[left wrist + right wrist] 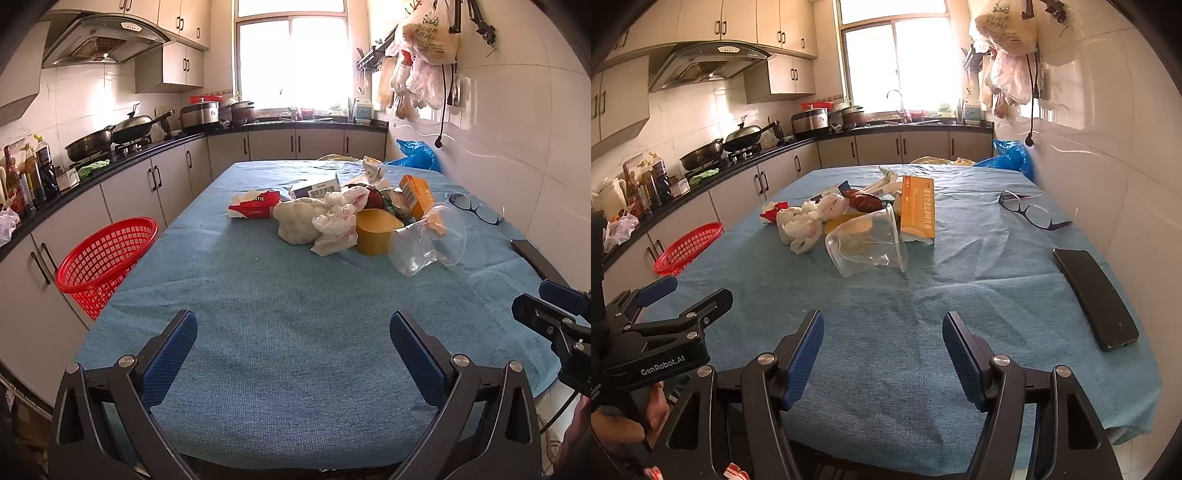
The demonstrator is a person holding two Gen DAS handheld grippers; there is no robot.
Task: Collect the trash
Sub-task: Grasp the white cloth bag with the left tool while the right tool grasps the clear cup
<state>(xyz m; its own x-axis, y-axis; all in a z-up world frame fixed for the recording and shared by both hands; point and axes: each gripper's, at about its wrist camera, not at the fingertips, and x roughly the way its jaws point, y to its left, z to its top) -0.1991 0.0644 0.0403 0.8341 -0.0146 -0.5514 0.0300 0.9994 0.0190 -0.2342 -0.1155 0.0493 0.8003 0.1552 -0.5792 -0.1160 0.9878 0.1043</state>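
A pile of trash lies mid-table on the blue cloth point(280, 332): a clear plastic cup point(424, 243) on its side, a yellow cup point(376, 230), crumpled white bags point(332, 225), a red-white tissue pack point(251, 208), an orange box point(417, 194) and a barcode box point(317, 186). The cup point(866, 245) and orange box point(918, 206) also show in the right wrist view. A red basket point(103, 258) stands left of the table. My left gripper point(293, 332) is open and empty, near the front edge. My right gripper point(882, 332) is open and empty, beside it.
Black glasses point(1028, 210) and a black phone point(1095, 295) lie on the table's right side by the tiled wall. A blue bag point(417, 153) sits at the far right corner. The kitchen counter with woks point(110, 136) and bottles runs along the left.
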